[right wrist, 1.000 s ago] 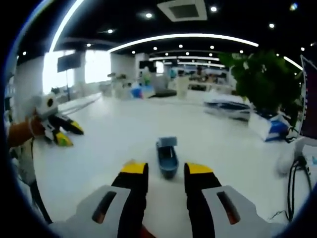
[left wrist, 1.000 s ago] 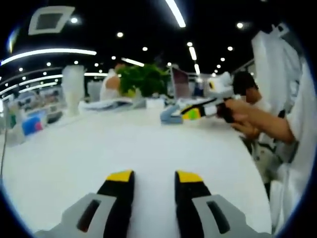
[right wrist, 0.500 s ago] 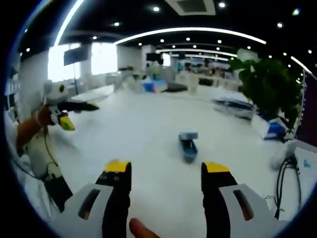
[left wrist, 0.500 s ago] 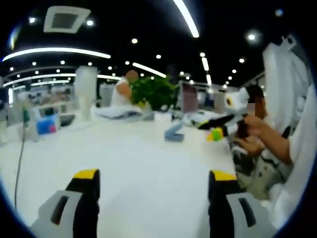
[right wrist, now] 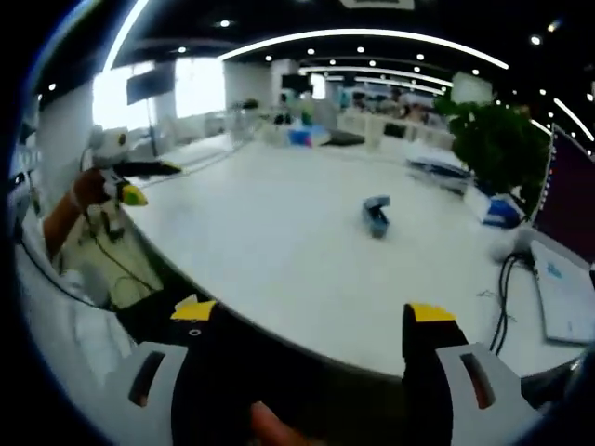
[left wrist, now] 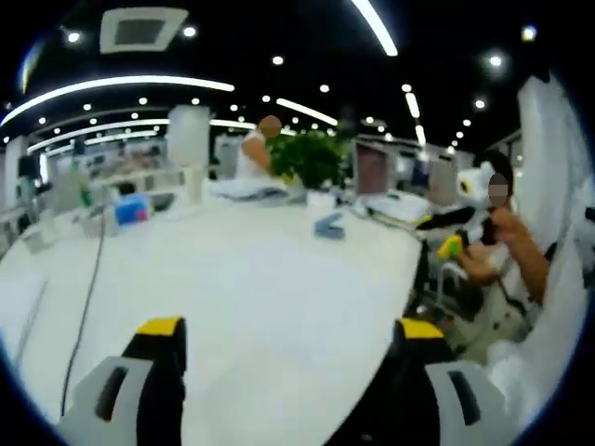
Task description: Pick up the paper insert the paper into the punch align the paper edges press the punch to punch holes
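Note:
A small blue hole punch (left wrist: 328, 226) stands on the white table (left wrist: 242, 297), far ahead of my left gripper (left wrist: 290, 328), whose jaws stand wide open with nothing between them. In the right gripper view the same punch (right wrist: 376, 215) sits mid-table, well beyond my right gripper (right wrist: 310, 312), also wide open and empty, held back past the table's near edge. The right gripper (left wrist: 453, 243) shows at the right of the left gripper view, held in a hand. The left gripper (right wrist: 130, 181) appears at the left of the right gripper view, off the table's side.
A thin cable (left wrist: 88, 297) runs across the table's left part. A potted plant (left wrist: 311, 158), a monitor (left wrist: 372, 167) and a blue box (left wrist: 132, 209) stand at the far side. Black cables (right wrist: 507, 279) and a flat white device (right wrist: 562, 297) lie at the right.
Both grippers' jaws went from nearly together to wide apart. Both cameras pulled back from the table, so the punch looks smaller and the table's near edge has come into the right gripper view.

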A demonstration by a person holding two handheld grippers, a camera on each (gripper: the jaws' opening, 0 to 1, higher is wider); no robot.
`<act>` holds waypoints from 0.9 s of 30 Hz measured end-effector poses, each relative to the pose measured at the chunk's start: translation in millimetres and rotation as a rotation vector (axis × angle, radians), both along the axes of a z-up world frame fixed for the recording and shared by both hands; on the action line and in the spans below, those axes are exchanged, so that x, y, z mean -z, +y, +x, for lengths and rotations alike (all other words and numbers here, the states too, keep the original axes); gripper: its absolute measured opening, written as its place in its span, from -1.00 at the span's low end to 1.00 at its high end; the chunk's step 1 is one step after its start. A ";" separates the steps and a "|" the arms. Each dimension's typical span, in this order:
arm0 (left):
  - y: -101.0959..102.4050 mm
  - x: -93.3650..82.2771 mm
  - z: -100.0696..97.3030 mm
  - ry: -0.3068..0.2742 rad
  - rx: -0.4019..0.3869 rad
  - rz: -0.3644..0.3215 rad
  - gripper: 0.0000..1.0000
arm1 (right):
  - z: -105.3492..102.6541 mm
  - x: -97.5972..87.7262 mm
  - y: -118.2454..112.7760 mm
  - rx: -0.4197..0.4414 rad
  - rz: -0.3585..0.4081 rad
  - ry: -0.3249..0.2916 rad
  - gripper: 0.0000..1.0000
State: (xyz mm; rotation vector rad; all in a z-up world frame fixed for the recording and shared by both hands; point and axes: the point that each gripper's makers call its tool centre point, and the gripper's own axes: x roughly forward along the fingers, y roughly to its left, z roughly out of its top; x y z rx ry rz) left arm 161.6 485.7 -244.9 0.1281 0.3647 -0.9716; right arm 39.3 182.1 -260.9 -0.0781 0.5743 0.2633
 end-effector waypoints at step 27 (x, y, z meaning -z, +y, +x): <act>128.0 -5.3 -81.6 0.063 -0.256 0.168 0.79 | -143.9 -26.6 -49.1 0.267 -0.062 0.060 0.60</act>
